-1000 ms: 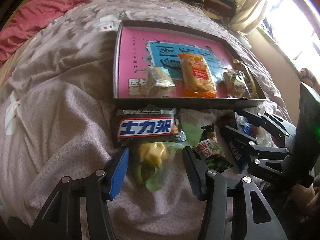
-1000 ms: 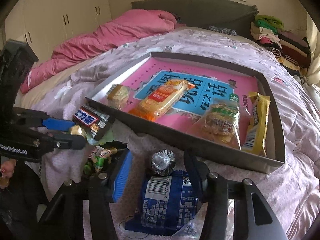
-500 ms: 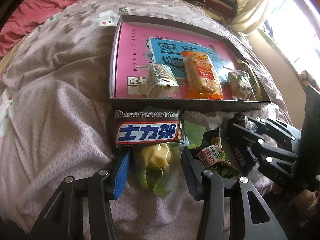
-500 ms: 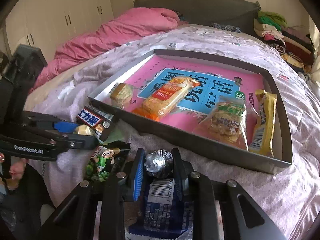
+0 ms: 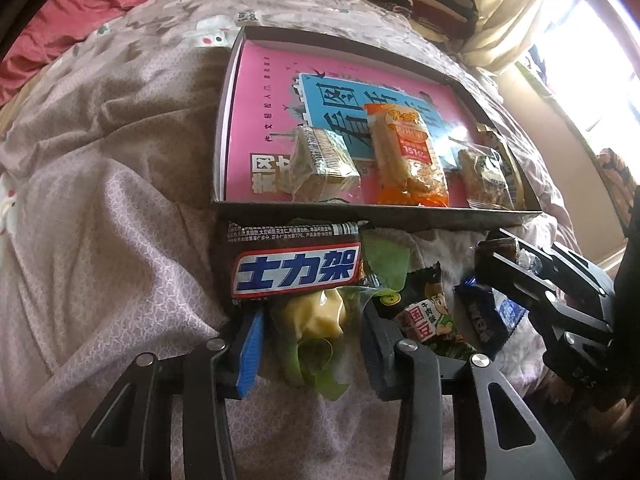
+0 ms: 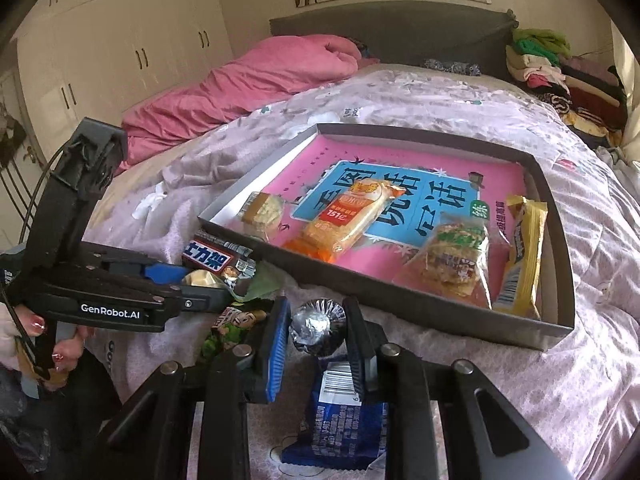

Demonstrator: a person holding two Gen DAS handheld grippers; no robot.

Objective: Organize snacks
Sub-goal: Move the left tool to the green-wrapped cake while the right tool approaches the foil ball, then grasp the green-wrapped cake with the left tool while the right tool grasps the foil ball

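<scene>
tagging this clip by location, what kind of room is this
Most likely a home bedroom: the snacks and tray sit on a bed with a patterned quilt, a pink duvet is bunched by the headboard, and wardrobe doors line the wall.

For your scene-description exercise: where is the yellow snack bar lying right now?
In the right wrist view, the yellow snack bar lies inside the tray against its right wall, just right of the clear packet of biscuits.

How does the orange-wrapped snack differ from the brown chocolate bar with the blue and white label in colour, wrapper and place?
Colour: the orange-wrapped snack is orange with a pale cake showing; the chocolate bar is dark brown with a blue, white and red label.
Wrapper: the orange one is partly see-through, the bar's opaque.
Place: the orange snack lies inside the tray; the bar lies outside it on the bedspread.
Both are sealed and long.
</scene>
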